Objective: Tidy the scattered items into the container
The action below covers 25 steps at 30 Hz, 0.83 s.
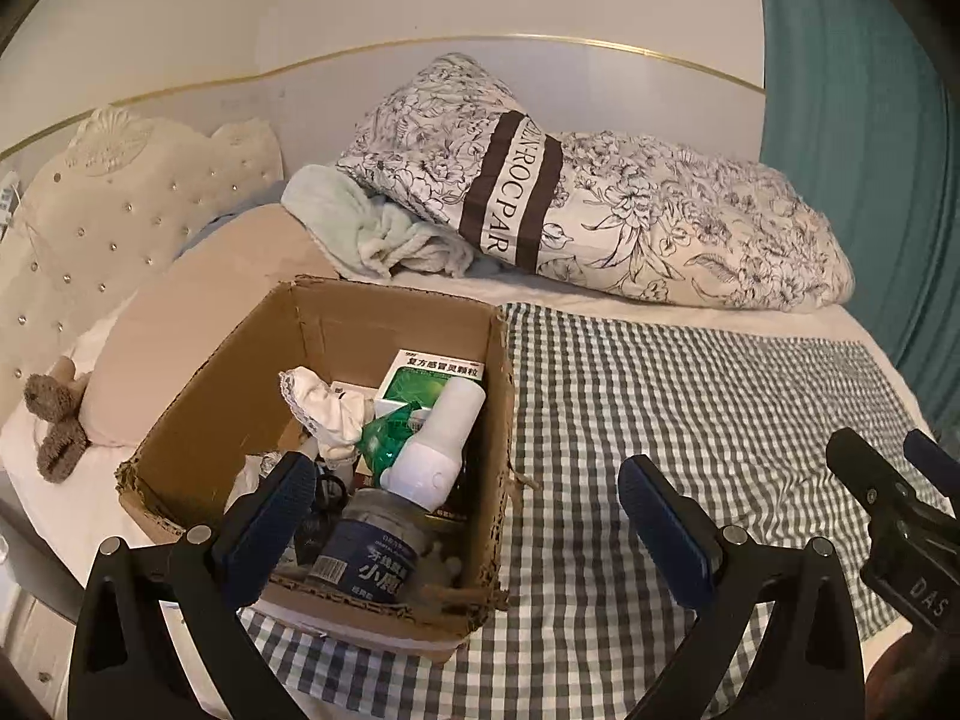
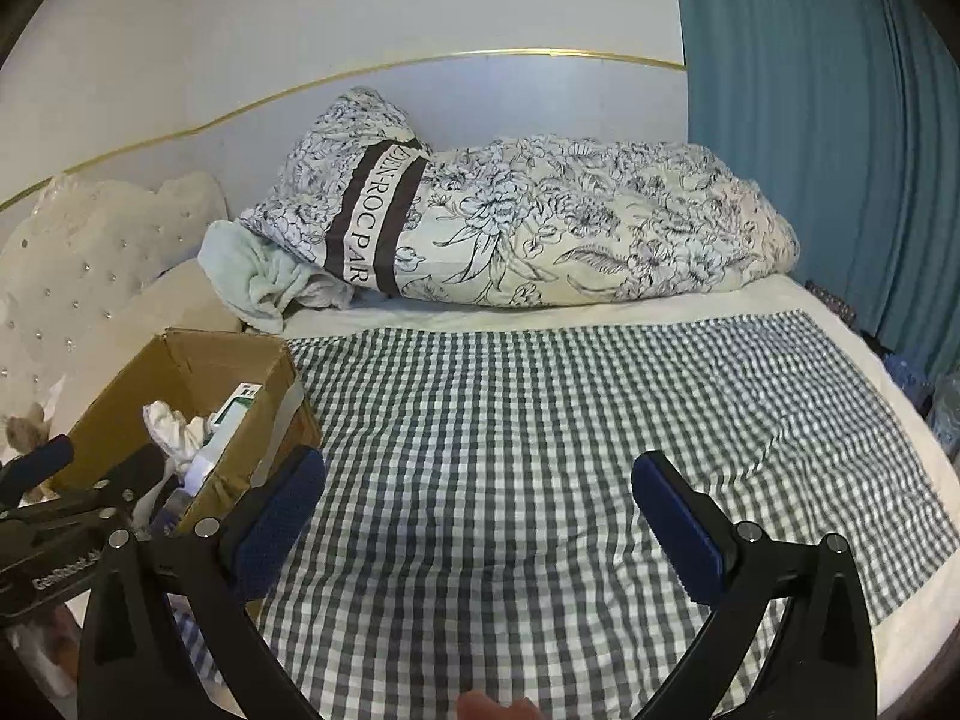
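Left tongs [image 1: 468, 516]: jaws wide apart, nothing between them. Left finger hangs over the near end of the cardboard box [image 1: 384, 318], right finger over bare checked cloth [image 1: 690, 396] just beside the box's right wall.

Right tongs [image 2: 480, 516]: jaws likewise apart and empty, hovering above the middle of the checked cloth [image 2: 540, 420], box [image 2: 180, 372] off to their left.

Box sits at the cloth's left edge, near the headboard end of the bed. Inside: white bottle [image 1: 444, 444], green medicine packet [image 1: 432, 375], white sock [image 1: 330, 414], dark-labelled jar [image 1: 375, 546] at the near wall, other bits underneath too tangled to name.

No loose items visible on the cloth in either view; tidying looks about finished.

Off the cloth: patterned quilt [image 1: 630, 210] and pale towel [image 1: 366, 222] along the far edge, small plush toy [image 1: 54, 420] by the pillow, left of the box.

Risks: the left finger sits low near the box rim, so a sideways swing could catch the torn cardboard and tip or drag the box on soft bedding. The white bottle leans high on the heap and might roll out if jolted.
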Tool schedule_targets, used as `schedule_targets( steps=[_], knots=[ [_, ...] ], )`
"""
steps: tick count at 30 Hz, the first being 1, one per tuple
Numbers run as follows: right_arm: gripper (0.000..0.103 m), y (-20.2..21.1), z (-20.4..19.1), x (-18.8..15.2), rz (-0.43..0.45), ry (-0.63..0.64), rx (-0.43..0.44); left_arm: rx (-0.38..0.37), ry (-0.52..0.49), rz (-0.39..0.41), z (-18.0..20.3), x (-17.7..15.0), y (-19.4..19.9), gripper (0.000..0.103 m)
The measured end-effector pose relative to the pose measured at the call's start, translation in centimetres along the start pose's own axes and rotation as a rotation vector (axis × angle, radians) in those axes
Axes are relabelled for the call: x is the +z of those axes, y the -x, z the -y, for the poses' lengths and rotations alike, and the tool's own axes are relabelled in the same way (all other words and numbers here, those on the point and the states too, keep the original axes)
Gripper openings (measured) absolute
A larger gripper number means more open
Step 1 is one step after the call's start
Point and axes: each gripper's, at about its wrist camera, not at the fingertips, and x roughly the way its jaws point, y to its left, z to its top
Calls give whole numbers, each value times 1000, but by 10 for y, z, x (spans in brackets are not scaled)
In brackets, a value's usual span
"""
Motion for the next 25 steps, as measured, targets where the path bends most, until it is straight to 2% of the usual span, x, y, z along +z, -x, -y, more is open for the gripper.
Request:
schedule_targets(
  steps=[3, 14, 25],
  knots=[
    [103, -2, 1, -3, -23, -5, 16, -2, -1, -5, 1, -1, 1, 103],
    [103, -3, -3, -5, -23, 14, 34, 11, 9, -1, 0, 1, 3, 103],
    [103, -8, 2, -8, -42, 3, 28, -4, 9, -6, 5, -1, 4, 103]
  ],
)
